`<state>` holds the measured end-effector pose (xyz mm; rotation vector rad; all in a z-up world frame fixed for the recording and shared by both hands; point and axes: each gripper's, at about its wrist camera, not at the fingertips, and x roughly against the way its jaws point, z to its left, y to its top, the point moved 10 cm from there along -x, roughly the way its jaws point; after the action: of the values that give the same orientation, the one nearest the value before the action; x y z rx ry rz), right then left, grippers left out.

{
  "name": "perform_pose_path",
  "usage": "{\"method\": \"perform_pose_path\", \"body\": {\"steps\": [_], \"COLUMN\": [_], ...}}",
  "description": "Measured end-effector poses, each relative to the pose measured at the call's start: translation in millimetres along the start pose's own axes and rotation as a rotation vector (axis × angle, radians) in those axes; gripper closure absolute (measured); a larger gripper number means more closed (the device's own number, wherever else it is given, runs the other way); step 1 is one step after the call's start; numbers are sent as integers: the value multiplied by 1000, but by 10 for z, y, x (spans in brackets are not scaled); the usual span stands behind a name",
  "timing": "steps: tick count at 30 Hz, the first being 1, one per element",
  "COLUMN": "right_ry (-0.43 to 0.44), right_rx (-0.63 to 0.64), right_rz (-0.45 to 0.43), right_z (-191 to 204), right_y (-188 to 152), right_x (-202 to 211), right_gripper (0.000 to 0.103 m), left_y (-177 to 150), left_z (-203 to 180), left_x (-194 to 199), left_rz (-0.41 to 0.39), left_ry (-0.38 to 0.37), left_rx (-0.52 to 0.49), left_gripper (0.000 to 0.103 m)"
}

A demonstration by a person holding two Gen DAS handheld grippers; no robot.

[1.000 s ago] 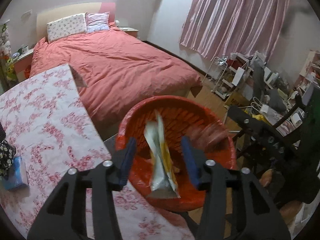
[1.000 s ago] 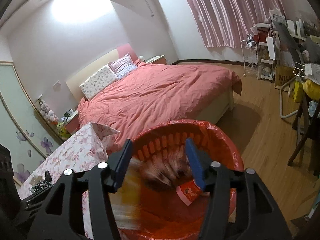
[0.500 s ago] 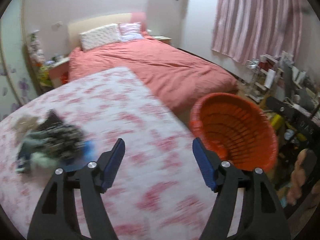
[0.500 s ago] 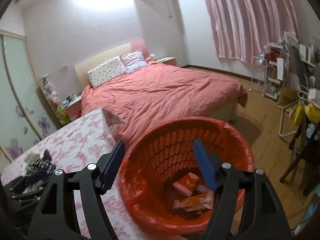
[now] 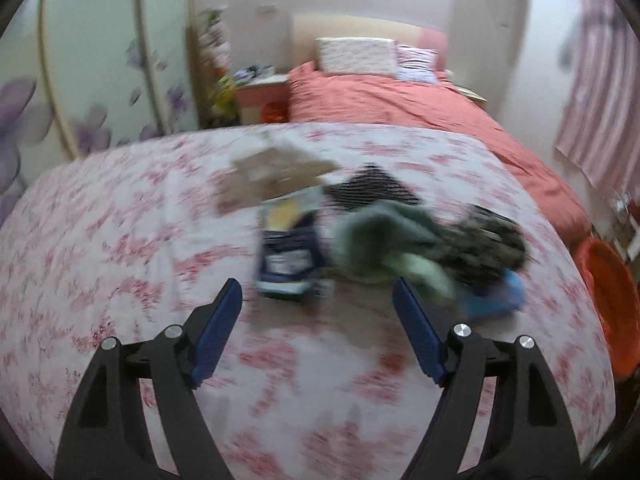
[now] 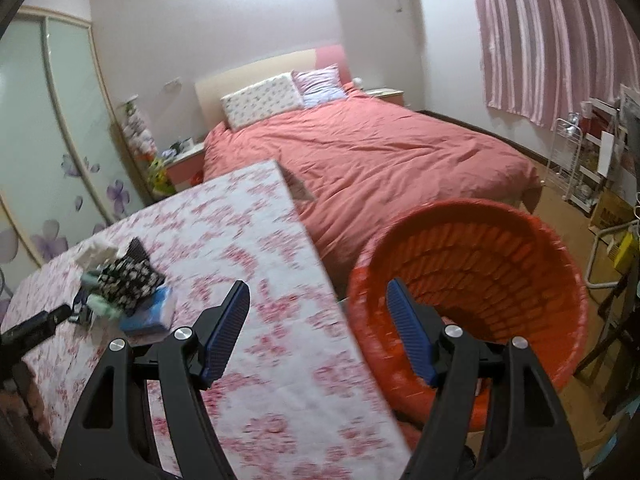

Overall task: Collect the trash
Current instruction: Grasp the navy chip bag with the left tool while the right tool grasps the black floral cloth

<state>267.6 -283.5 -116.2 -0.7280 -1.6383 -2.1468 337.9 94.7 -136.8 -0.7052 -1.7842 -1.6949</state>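
Hovering your left gripper (image 5: 316, 320), jaws just spread wide and empty, over the pink floral-cloth worktop (image 5: 120, 240), you next close on the blurred dark-blue packet (image 5: 290, 256).

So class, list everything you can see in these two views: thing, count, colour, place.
bin: one, orange, on the floor beside the table
table: one, pink floral cloth, foreground
pile: one, mixed dark, green and blue items, on the table; blurred
packet: one, dark blue, left of the pile
bed: one, coral cover, behind the table
pillows: two, patterned, at the headboard
curtain: one, pink striped, right wall
left gripper: one, black with blue pads, open, empty
right gripper: one, same, open, empty
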Motion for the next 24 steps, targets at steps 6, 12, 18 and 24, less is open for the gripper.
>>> {"method": "perform_pose_path", "body": {"steps": [6, 12, 18, 24], "right_ry": [18, 26, 32, 45], "right_rx": [45, 83, 99, 110], "right_rz": [43, 69, 89, 100], "right_z": [288, 457, 564, 668], "right_y": [-131, -195, -237, -269], "right_x": [-111, -181, -259, -297], "right_gripper": [32, 32, 32, 32], "left_y": [167, 225, 179, 123], "left_z": [194, 117, 232, 386], "left_x": [-289, -615, -835, -752], "left_rz": [23, 68, 121, 115], "left_ry": [-24, 28, 56, 88], "left_rx": [83, 46, 84, 68], "left_gripper": [27, 35, 54, 58]}}
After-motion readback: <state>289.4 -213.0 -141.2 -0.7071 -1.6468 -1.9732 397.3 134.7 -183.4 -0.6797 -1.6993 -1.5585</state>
